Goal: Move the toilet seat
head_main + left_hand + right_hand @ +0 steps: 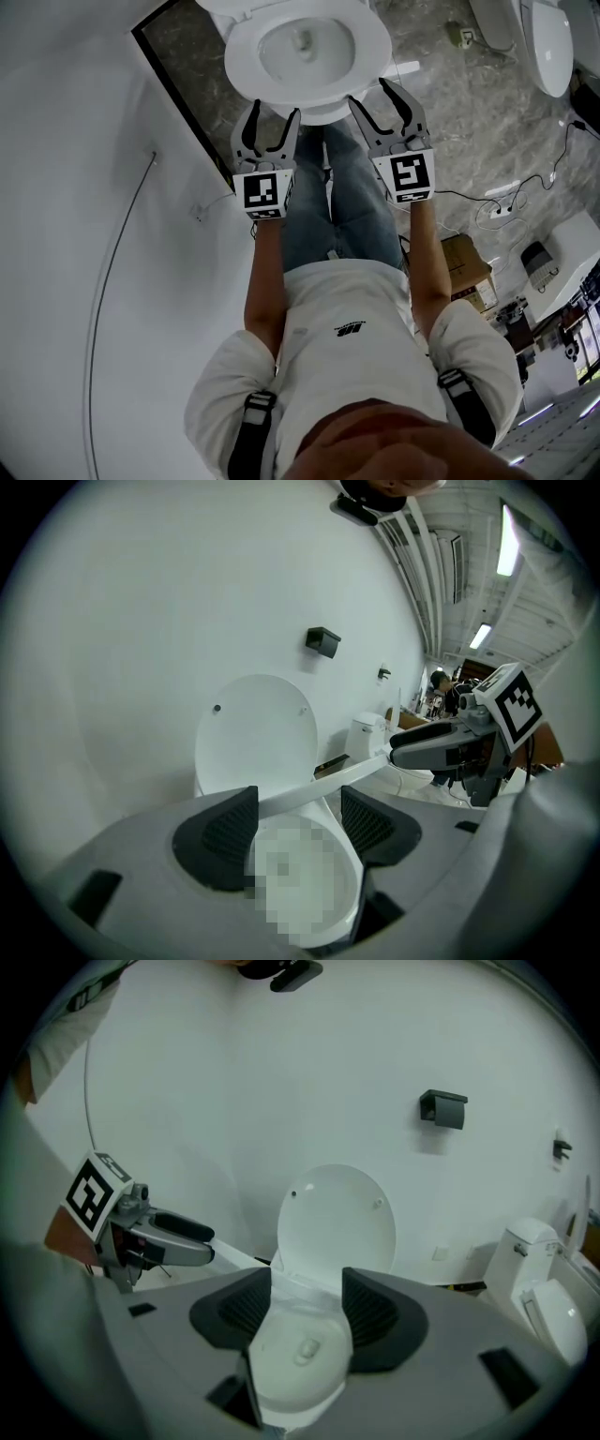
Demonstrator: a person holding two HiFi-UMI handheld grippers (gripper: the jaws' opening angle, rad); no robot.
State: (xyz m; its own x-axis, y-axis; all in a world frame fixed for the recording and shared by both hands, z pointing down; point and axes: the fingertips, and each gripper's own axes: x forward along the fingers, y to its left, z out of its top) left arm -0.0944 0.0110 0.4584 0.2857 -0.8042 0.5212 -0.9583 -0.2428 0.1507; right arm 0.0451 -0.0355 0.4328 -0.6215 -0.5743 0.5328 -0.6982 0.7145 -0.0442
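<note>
The toilet seat (309,101) is seen lowered, as a wide white ring on the bowl (305,42) at the top of the head view. Just in front of its front edge the left hand-held gripper (272,127) and the right hand-held gripper (384,108) are held side by side. Both are open and nothing is clamped in them. Their jaw tips reach the seat's front rim in the head view, but contact cannot be confirmed.

In the left gripper view (295,827) and the right gripper view (305,1312) the bowl is framed in the gap between the spread jaws. The lid (336,1218) is seen upright behind it against the white wall (281,1072).

The rear of the toilet is cut off by the top edge of the head view. The line between seat and bowl rim cannot be made out in the gripper views. A narrow white strip (328,785) is seen crossing between the left jaws towards the right hand-held gripper (398,752); what it is cannot be told.

The person's legs (328,197) are placed between the two grippers, directly before the bowl. On the marble floor (450,112) to the right, cables (506,202) and a cardboard box (464,262) are found. A second toilet (548,42) is partly cut off at the upper right. A dark holder (443,1108) is fixed to the wall above the lid.
</note>
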